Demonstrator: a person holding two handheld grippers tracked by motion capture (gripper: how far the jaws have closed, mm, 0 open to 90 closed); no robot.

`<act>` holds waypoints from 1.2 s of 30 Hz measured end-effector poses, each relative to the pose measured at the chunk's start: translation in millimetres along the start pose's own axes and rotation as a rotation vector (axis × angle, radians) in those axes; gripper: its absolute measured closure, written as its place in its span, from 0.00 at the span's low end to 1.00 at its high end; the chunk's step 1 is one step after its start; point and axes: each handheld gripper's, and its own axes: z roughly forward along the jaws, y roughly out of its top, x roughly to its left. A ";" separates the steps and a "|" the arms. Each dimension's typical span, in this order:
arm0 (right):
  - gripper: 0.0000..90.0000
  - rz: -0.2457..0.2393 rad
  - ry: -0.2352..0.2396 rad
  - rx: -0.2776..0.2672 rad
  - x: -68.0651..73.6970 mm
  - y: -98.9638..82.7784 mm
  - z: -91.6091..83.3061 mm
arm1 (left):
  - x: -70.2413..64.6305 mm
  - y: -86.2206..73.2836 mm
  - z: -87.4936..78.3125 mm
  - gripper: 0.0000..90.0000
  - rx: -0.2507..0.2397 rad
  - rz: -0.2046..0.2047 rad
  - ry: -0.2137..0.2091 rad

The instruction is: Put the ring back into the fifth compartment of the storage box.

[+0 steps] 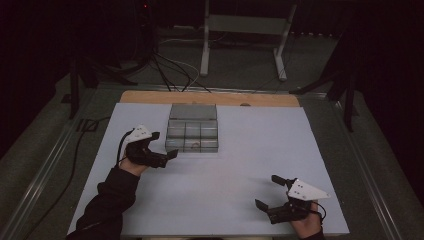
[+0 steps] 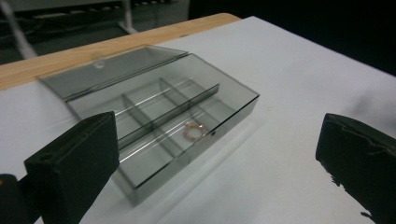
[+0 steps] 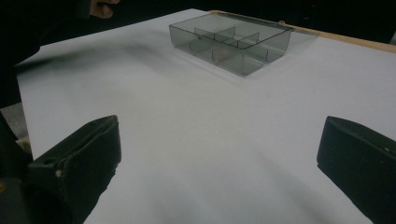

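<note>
One box, one ring, two grippers on one white sheet

One clear smoky-grey plastic compartment box [image 1: 193, 135] with six compartments and one hinged lid; one small coppery ring [image 2: 194, 131] inside its near middle compartment; two black two-jaw grippers, one [image 1: 166, 145] just left of the box, one [image 1: 268, 191] well apart from it.

The high view looks forward and down over the whole white table [image 1: 240, 165]. Both gripper views sit low, perhaps just above it, sharing the compartment box [image 2: 163, 121].
</note>
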 end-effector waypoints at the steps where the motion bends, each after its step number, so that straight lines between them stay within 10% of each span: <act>1: 0.00 -0.001 0.000 0.002 0.1 -0.2 0.3 | -0.2 -3.4 -1.6 0.01 -0.007 -0.008 -0.006; 36: 0.00 -0.003 0.001 0.004 0.4 -0.1 -0.9 | -42.3 -88.2 -44.9 0.01 0.076 0.035 -0.017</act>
